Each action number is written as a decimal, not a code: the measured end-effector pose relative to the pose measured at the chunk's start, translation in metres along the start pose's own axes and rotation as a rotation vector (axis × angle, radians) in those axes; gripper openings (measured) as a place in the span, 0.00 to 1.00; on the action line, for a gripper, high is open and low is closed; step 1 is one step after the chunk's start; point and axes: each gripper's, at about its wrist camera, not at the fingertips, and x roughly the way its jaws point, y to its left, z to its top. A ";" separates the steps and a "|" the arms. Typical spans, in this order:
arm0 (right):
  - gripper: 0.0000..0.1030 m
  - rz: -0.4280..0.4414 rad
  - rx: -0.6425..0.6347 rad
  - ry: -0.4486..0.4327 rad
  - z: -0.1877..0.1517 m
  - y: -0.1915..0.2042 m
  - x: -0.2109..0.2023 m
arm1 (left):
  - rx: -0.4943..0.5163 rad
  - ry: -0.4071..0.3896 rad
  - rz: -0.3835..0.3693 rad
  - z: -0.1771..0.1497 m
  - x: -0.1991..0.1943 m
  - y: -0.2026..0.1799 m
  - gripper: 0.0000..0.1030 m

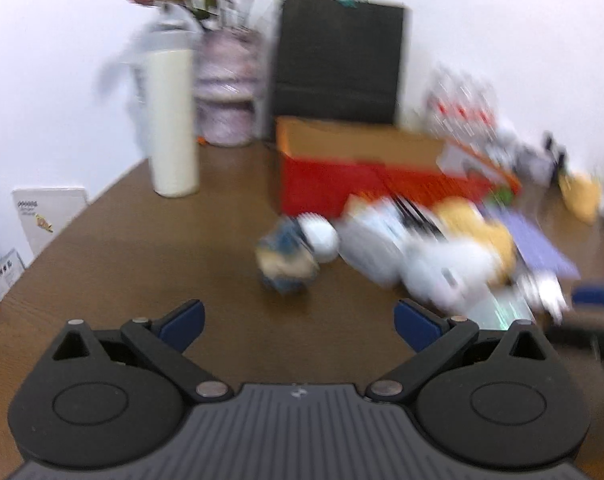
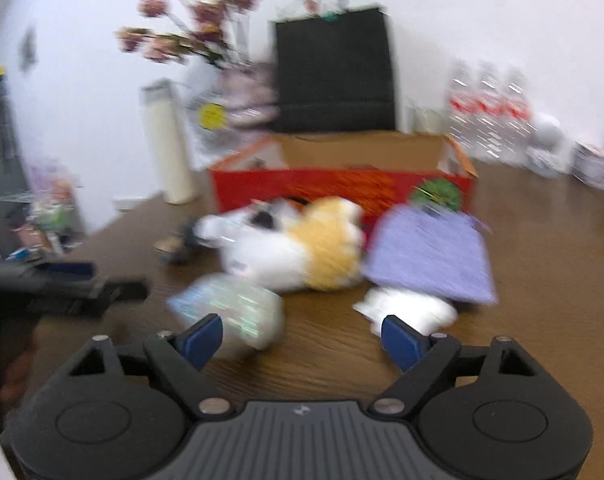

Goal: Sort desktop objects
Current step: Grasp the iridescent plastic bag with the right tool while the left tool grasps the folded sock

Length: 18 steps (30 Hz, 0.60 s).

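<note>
Both views are motion-blurred; fine detail cannot be read.

Landmark: the red box (image 2: 341,184), open-topped, standing on the brown table (image 2: 541,320).

Left gripper (image 1: 298,322): jaws spread wide, nothing between them, above bare table in front of the red box (image 1: 341,184).

Right gripper (image 2: 302,338): jaws spread wide, nothing gripped.

Items for sorting:
- White-and-yellow plush toy (image 2: 302,248): directly in front of the red box, near its front wall.
- Purple cloth (image 2: 429,256): in front of the box's right end, beside the plush toy.
- Shiny packet (image 2: 230,312): nearer the camera than the plush toy, just ahead of the right gripper's left finger.
- Small blue-and-tan object (image 1: 288,258): in front of the box's left end, touching a white ball (image 1: 321,240).
</note>
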 end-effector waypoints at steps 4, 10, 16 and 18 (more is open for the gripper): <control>0.71 0.031 -0.089 0.028 0.008 0.031 0.030 | 0.013 0.039 -0.007 0.024 0.043 0.008 0.78; 0.50 0.031 -0.116 0.081 0.011 0.049 0.057 | -0.045 0.137 -0.027 0.042 0.090 0.011 0.34; 0.46 0.047 -0.075 0.052 0.007 0.039 0.042 | -0.070 0.088 -0.041 0.027 0.063 0.014 0.18; 0.46 0.044 -0.067 0.030 0.006 0.035 0.031 | -0.047 0.031 -0.029 0.023 0.035 0.007 0.17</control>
